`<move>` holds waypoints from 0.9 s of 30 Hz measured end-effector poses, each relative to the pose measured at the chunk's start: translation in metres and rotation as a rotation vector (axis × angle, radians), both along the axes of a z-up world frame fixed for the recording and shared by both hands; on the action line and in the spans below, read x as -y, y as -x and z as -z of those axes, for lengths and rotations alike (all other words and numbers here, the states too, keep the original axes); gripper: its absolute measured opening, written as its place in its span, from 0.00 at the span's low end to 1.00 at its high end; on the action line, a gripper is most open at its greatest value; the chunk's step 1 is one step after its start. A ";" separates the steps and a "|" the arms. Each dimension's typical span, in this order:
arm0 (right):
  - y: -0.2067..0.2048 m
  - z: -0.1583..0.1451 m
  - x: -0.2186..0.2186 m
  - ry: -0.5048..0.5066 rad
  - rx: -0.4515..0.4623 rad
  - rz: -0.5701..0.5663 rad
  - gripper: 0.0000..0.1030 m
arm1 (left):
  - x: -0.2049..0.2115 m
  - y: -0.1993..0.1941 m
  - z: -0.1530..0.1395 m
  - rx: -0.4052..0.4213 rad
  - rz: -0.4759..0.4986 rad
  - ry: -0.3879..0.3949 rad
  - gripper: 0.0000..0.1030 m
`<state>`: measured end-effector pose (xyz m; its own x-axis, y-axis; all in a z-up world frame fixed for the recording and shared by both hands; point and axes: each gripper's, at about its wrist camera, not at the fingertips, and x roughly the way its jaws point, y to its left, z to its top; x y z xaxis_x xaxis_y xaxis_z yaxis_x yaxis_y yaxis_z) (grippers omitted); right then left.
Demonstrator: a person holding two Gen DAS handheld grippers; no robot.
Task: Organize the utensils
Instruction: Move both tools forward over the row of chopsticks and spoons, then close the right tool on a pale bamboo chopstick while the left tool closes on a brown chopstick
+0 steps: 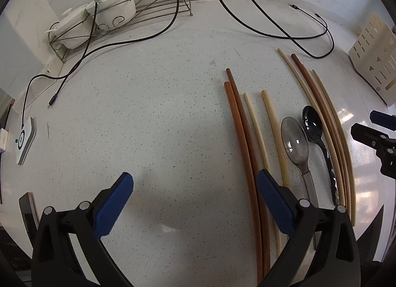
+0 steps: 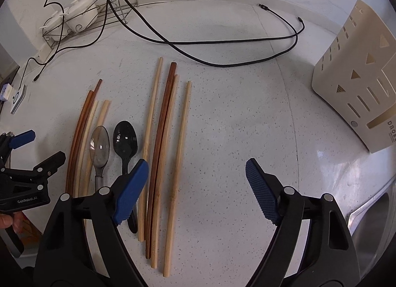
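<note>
Bright, sharp; fisheye-warped edges; countertop point(image 2: 321, 163) glare

Bare speckled countertop point(image 1: 160, 113) lies open left of the chopsticks point(image 2: 170, 163) and between them and the cream utensil holder point(image 2: 358, 84). Black cables point(image 2: 222, 47) loop across the back, near the wire rack point(image 1: 138, 7).

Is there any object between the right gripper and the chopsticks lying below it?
Nothing visible blocks it. The right gripper is open, with nothing between its jaws, over the light chopsticks and bare counter; the black spoon lies beside its left finger.
</note>
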<state>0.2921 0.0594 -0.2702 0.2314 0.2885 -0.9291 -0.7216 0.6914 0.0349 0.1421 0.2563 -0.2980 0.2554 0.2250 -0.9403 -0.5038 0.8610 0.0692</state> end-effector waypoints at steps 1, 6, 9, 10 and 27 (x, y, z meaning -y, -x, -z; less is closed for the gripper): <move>0.000 0.000 0.000 0.004 0.005 0.001 0.74 | 0.000 -0.001 0.001 -0.006 -0.001 -0.003 0.95; 0.000 0.001 -0.002 0.017 0.018 0.010 0.73 | -0.002 -0.004 0.004 -0.027 0.000 -0.014 0.95; -0.002 0.002 -0.003 0.024 0.022 0.014 0.73 | -0.003 -0.006 0.006 -0.035 -0.002 -0.014 0.95; -0.002 0.002 -0.003 0.029 0.023 0.014 0.73 | -0.004 -0.006 0.007 -0.039 -0.004 -0.011 0.95; -0.007 0.004 -0.002 0.047 0.023 0.027 0.73 | -0.006 -0.021 0.016 -0.088 0.004 0.020 0.95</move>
